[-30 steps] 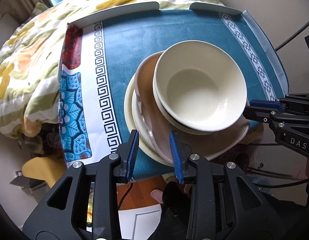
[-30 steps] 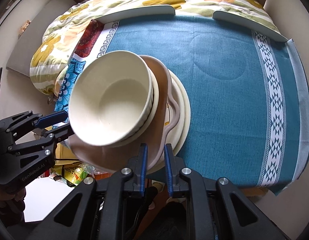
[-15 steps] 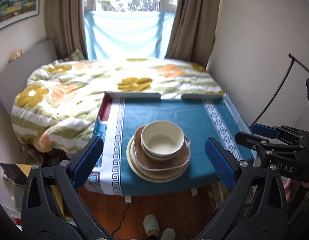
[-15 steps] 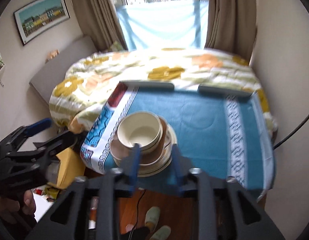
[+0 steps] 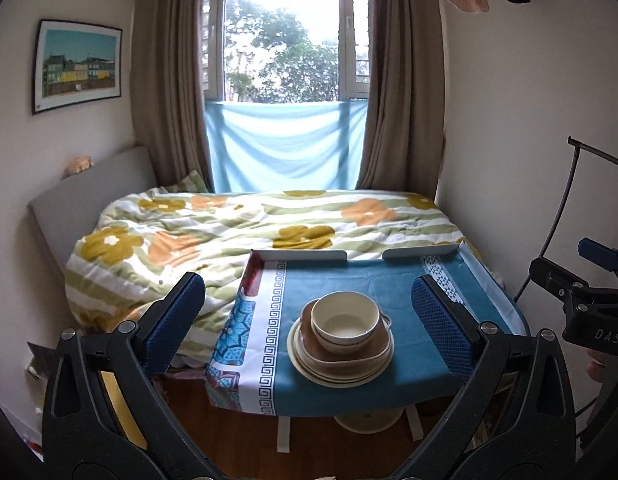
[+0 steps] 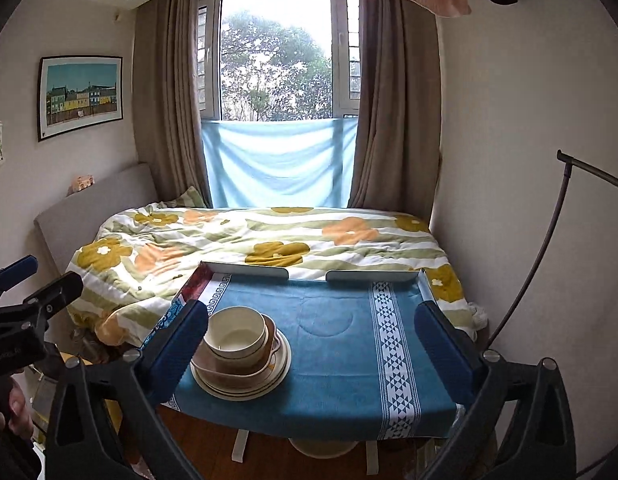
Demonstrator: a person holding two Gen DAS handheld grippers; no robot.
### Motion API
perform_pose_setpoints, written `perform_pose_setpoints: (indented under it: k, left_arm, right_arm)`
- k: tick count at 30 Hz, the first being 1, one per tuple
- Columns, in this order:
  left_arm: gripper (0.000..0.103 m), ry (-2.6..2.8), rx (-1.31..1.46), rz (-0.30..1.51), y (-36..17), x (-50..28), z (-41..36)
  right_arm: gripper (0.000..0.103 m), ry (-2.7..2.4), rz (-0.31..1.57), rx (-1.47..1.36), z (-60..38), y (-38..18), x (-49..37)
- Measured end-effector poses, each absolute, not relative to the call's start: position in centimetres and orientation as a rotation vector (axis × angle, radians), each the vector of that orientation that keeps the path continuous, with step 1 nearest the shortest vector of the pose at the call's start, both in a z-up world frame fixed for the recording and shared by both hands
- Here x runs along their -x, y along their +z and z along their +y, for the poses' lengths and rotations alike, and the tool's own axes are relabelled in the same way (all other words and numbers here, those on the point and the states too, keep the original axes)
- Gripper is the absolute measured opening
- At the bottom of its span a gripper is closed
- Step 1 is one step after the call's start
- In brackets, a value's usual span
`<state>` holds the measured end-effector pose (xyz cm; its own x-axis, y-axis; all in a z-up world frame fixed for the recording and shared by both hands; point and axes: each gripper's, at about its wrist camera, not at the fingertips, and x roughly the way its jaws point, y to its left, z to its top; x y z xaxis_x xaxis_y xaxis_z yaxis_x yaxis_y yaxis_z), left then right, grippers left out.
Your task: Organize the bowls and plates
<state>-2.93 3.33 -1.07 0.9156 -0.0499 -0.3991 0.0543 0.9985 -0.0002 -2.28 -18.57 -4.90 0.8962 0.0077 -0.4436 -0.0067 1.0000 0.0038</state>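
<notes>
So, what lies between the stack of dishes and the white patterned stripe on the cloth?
Only bare blue cloth between stack and stripe, in the right wrist view.

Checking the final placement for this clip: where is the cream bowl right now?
The cream bowl tops the stack, nested in the brown dish on the plates, near the front edge of the blue-clothed table, left of centre in the right wrist view.

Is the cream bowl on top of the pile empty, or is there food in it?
Empty. The cream ceramic bowl sits upright on the stacked plates, and its bare inside shows right down to the bottom.
</notes>
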Motion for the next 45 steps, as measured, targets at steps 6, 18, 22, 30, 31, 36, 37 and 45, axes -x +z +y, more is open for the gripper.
perform_pose_setpoints:
  k: [6,18,22,30,31,36,37,45]
  left_arm:
    - [0.103,-0.063,-0.009,0.393,-1.2,4.1,3.2]
    - [0.103,-0.078,-0.021,0.386,-0.8,4.9,3.2]
    - [0.103,-0.082,-0.027,0.376,-0.6,5.1,3.1]
    - [0.103,-0.081,-0.021,0.373,-0.4,5.3,3.2]
    - [0.103,-0.079,-0.022,0.373,-0.4,5.3,3.2]
    - [0.103,-0.077,-0.018,0.361,-0.4,5.5,3.2]
    - [0.103,-0.081,-0.012,0.359,-0.4,5.5,3.3]
    - [0.102,-0.066,-0.015,0.358,-0.3,5.5,3.4]
  right_arm:
    - [0.102,-0.016,0.449,-0.007,-18.6,-4.6,3.6]
    - [0.102,-0.039,0.432,-0.005,-17.7,-4.1,4.8]
    - [0.102,-0.042,0.426,-0.01,-17.7,-4.0,5.0]
    - [0.102,-0.05,0.42,-0.025,-18.2,-4.1,5.1]
    - [0.102,-0.05,0.422,-0.023,-18.2,-4.1,5.1]
    - [0.102,-0.05,0.425,-0.022,-18.1,-4.1,5.1]
    - [0.102,-0.05,0.425,-0.022,-18.1,-4.1,5.1]
    - [0.102,-0.046,0.429,-0.024,-18.0,-4.2,5.0]
